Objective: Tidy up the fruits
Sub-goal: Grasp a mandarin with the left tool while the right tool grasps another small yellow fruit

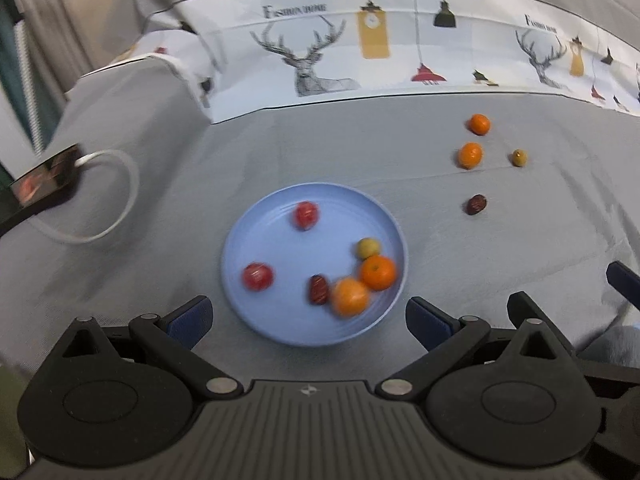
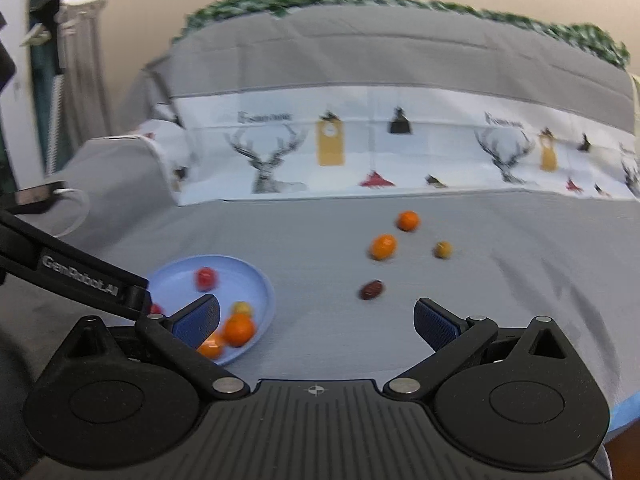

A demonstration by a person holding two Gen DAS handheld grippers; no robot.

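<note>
Both grippers' fingers spread empty near the blue plate (image 1: pixel 244 240); beyond it, the small dark-red date (image 2: pixel 372 289) looks light, smooth, best pinched across its middle.

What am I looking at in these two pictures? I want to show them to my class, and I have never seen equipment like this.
There is no robot here: a person holds a two-finger gripper in each hand, each with a camera looking along its fingers. One picture comes from the left gripper, the other from the right gripper. Both stand open and hold nothing.

On the grey cloth sits a blue plate with six fruits: two oranges, two red ones, a dark one and a yellowish one. Four more lie loose on the cloth to its right: two oranges, a small greenish fruit and a dark red fruit. Behind is a printed deer fabric.
</note>
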